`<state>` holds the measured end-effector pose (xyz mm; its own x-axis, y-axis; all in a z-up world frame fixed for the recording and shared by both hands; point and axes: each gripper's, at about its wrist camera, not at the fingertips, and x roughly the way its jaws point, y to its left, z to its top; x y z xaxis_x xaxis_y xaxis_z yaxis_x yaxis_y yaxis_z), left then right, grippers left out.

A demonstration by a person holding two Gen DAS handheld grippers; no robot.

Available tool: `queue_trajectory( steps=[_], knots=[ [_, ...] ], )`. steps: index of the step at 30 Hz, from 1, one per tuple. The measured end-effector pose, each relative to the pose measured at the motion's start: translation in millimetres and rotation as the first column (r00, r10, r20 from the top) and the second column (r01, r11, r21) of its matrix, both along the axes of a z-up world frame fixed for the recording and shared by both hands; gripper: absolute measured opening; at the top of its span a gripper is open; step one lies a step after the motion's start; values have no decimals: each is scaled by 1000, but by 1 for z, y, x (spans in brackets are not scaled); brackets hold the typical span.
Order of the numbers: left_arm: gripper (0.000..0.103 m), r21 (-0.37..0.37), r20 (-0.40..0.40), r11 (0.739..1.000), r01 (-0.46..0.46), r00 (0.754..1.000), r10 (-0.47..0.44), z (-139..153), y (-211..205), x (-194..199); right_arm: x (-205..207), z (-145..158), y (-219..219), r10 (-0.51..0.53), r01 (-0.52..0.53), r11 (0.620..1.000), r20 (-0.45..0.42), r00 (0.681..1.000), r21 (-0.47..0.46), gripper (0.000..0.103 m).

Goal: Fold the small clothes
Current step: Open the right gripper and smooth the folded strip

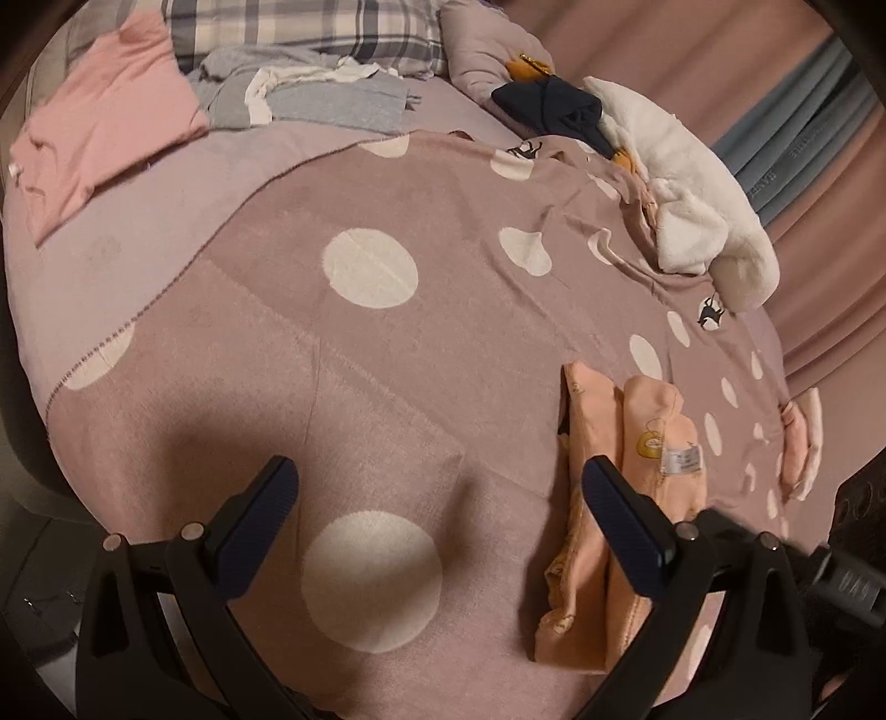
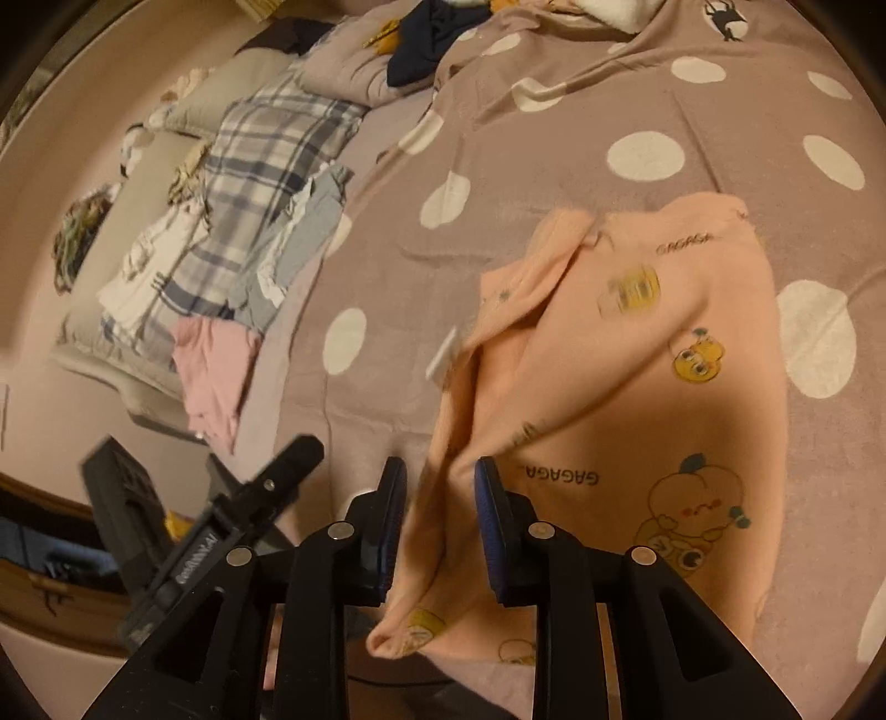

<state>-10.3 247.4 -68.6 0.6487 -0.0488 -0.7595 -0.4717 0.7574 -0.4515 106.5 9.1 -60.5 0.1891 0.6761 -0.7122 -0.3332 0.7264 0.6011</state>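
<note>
The peach garment (image 2: 626, 399), printed with cartoon fruit figures and the word GAGAGA, lies on the dotted blanket (image 1: 387, 354) that covers the bed, toward the bed's right side as the left wrist view shows it. In the right wrist view a bunched fold of the garment runs up between the two fingers of the right tool (image 2: 440, 526). The fingers stand a little apart with the cloth filling the gap; whether the pads actually press on it cannot be told, as this part is blurred. The rest of the garment spreads flat over the blanket beyond the tool, with a small white label (image 2: 442, 357) sticking out at its left edge.

The left tool (image 1: 440, 523) is spread wide and holds nothing. It hangs over a bare part of the blanket, and its right finger (image 1: 626, 526) sits just in front of the garment's folded edge; contact cannot be judged.

Toward the far edge of the bed lie a pink top (image 1: 105, 127), some grey and white clothes (image 1: 326, 94) and a plaid pillow (image 1: 310, 27). At the far right corner sit a white plush toy (image 1: 686, 183) and a dark navy piece of cloth (image 1: 548, 105), both resting on the blanket's rumpled edge.
</note>
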Motion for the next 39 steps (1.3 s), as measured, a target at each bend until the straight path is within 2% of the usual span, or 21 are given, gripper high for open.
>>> queue_trajectory(
  steps=[3, 7, 9, 11, 13, 17, 19, 23, 25, 27, 30, 32, 37, 39],
  knots=[
    [102, -13, -11, 1000, -5, 1000, 5, -3, 1, -1, 10, 16, -3, -52, 53, 998, 38, 998, -29, 46],
    [102, -10, -23, 1000, 18, 1000, -18, -2, 1, 0, 34, 27, -1, -173, 191, 969, 122, 977, -158, 47],
    [102, -4, -10, 1000, 16, 1000, -16, 2, 3, -1, 44, 20, 4, -178, 194, 959, 95, 979, -205, 47],
    [102, 6, 5, 1000, 3, 1000, -3, 6, 7, -4, 48, 4, 6, -171, 173, 966, 26, 985, -194, 47],
    [102, 14, 17, 1000, -15, 1000, 15, 9, 11, -7, 48, -7, 4, -191, 187, 965, -4, 982, -181, 47],
    [102, 8, 10, 999, -39, 999, 39, 6, 16, -5, 46, -27, -6, -246, 225, 948, -65, 967, -225, 47],
    [102, -9, -4, 999, -35, 999, 34, 2, 16, -3, 45, -31, -15, -263, 240, 950, -99, 960, -198, 47],
    [102, -21, -1, 1000, -5, 1000, 5, 2, 11, -3, 37, -30, -27, -272, 254, 954, -99, 957, -162, 47],
    [102, -3, -1, 1000, -6, 1000, 6, 3, 8, -4, 39, -32, -29, -261, 244, 958, -102, 960, -152, 57],
    [102, 2, -17, 1000, -14, 1000, 14, 0, 8, -4, 47, -37, -27, -251, 239, 965, -109, 962, -105, 59],
    [102, -37, -17, 999, -14, 1000, 13, -2, 10, -5, 61, -38, -15, -238, 237, 971, -98, 966, -17, 63],
    [102, -52, -4, 999, -15, 1000, 14, 0, 12, -5, 67, -35, -1, -180, 186, 980, -87, 980, 66, 69],
    [102, 5, 11, 997, -76, 997, 76, 8, 19, -10, 75, -18, 48, 13, 13, 966, -98, 995, 257, 70],
    [102, -3, 13, 996, -90, 996, 90, 8, 23, -10, 72, -11, 58, 60, -25, 959, -117, 991, 283, 70]
  ],
)
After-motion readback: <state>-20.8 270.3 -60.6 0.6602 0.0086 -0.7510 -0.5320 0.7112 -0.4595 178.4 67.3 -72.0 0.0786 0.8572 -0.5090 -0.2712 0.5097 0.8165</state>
